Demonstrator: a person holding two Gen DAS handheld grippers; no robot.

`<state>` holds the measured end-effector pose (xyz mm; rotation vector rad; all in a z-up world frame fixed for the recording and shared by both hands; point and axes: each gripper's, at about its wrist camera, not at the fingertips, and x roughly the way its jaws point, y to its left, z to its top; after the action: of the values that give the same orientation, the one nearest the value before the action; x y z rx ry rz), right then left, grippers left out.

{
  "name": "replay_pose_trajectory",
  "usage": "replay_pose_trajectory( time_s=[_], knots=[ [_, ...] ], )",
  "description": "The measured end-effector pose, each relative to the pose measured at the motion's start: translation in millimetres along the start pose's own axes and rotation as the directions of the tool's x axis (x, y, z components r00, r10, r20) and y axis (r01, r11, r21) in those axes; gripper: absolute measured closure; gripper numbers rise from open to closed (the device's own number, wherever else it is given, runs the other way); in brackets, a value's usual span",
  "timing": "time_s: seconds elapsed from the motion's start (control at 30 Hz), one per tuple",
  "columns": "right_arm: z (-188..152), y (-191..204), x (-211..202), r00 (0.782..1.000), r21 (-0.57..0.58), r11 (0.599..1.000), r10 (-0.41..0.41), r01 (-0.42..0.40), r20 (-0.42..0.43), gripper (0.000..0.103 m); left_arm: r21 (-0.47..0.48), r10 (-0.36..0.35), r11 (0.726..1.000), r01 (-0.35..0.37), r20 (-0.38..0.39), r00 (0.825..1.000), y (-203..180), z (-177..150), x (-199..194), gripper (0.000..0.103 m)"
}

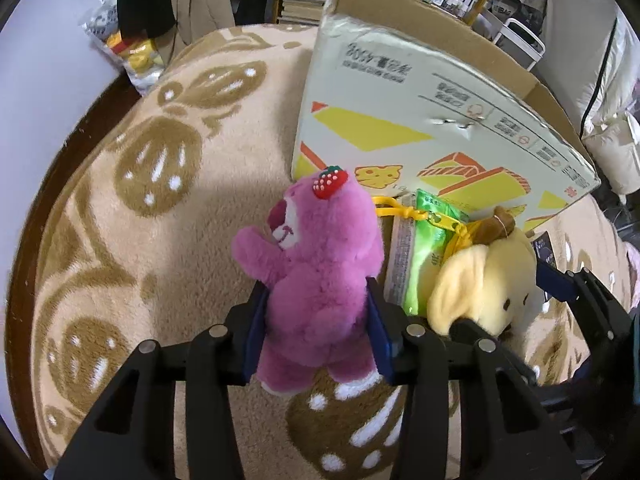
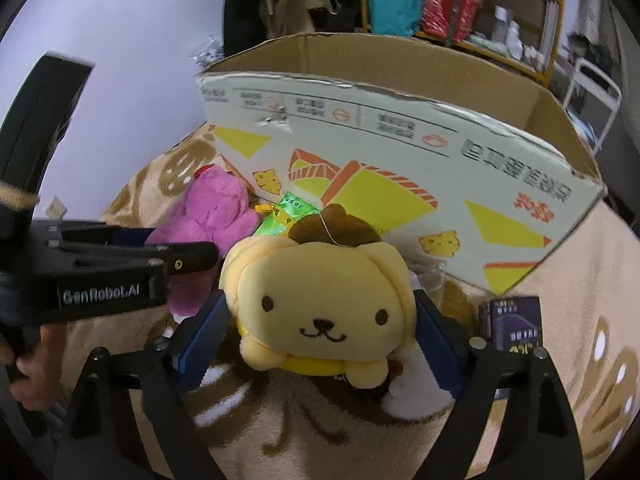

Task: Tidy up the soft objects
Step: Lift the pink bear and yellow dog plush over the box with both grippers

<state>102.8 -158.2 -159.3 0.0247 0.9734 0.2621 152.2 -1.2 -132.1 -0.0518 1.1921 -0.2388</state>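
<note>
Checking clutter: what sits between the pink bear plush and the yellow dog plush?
A green snack packet with a yellow plastic clip chain, clearest in the left wrist view.

"genrobot.ai" on left claw (image 2: 132, 248), box print unreadable

The left wrist camera looked steeply down along its own fingers, close above a pink plush bear (image 1: 320, 272) on a patterned blanket (image 1: 120, 240). The right wrist camera looked down likewise, close over a yellow plush dog (image 2: 320, 312). Both views shared the two toys and the cardboard box (image 1: 420, 120) behind them.
</note>
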Motion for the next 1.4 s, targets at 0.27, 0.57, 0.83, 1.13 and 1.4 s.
replay_pose_trajectory(
  time_s=[0.27,0.57,0.83,1.13,1.4],
  knots=[
    [-2,-12,-8,1.000,0.037,0.999,0.019,-0.019,-0.001,0.030,-0.021,0.000,1.000,0.001,0.009,1.000,5,-6,-9,0.059],
    [-5,-10,-28,0.999,0.039,0.999,-0.018,0.017,0.026,0.033,-0.047,0.058,0.997,-0.055,0.068,0.996,10,-14,-30,0.059],
    [-3,-2,-63,0.990,0.028,0.997,-0.072,0.069,0.117,0.033,-0.029,0.094,0.996,-0.090,0.188,0.978,6,-22,-68,0.059],
    [4,5,-113,0.956,0.032,0.993,-0.116,0.111,0.270,0.033,0.017,0.148,0.985,-0.170,0.420,0.896,-18,-34,-125,0.059],
    [15,8,-143,0.897,0.023,0.985,-0.167,0.173,0.409,0.033,0.077,0.140,0.969,-0.233,0.606,0.783,-39,-38,-167,0.059]
  ],
)
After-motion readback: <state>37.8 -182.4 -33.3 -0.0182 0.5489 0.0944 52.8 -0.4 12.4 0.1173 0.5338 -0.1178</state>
